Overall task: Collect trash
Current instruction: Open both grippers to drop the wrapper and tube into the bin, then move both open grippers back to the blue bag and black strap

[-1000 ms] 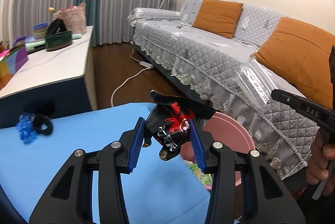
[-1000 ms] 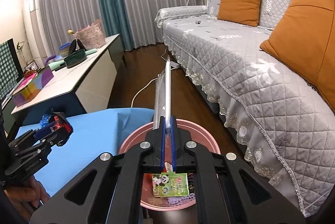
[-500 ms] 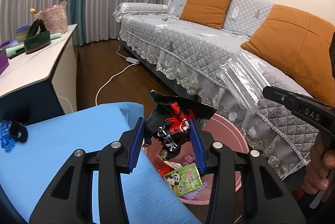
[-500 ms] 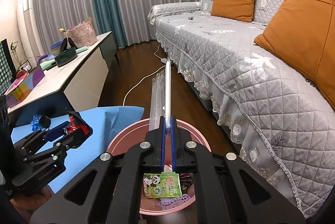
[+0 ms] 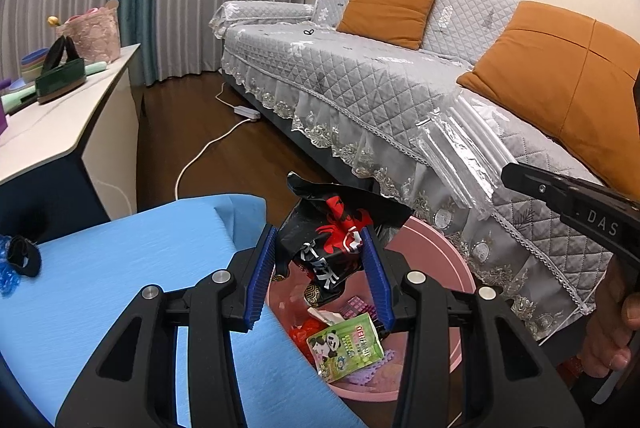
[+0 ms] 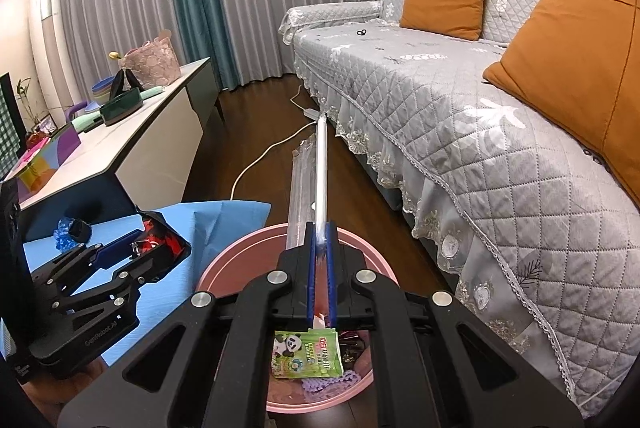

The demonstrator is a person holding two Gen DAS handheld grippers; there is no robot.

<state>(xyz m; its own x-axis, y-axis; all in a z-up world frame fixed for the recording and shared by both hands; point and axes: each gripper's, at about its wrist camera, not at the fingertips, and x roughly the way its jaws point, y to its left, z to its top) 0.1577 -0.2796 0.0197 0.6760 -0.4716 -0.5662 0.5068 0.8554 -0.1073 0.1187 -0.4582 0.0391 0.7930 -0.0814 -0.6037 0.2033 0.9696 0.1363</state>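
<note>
Directly below left gripper: pink bin, so its clamped black-red snack wrapper needs only a release. Right gripper, pinching clear plastic sleeve pointing forward, also sits over the bin.

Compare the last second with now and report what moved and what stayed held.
The left gripper carried the black and red snack wrapper rightward off the blue table, so it now hangs over the pink bin. The right gripper shifted only slightly above the bin. Neither let go: the left stays clamped on the wrapper, the right on the clear plastic sleeve. The panda packet still lies in the bin.
</note>
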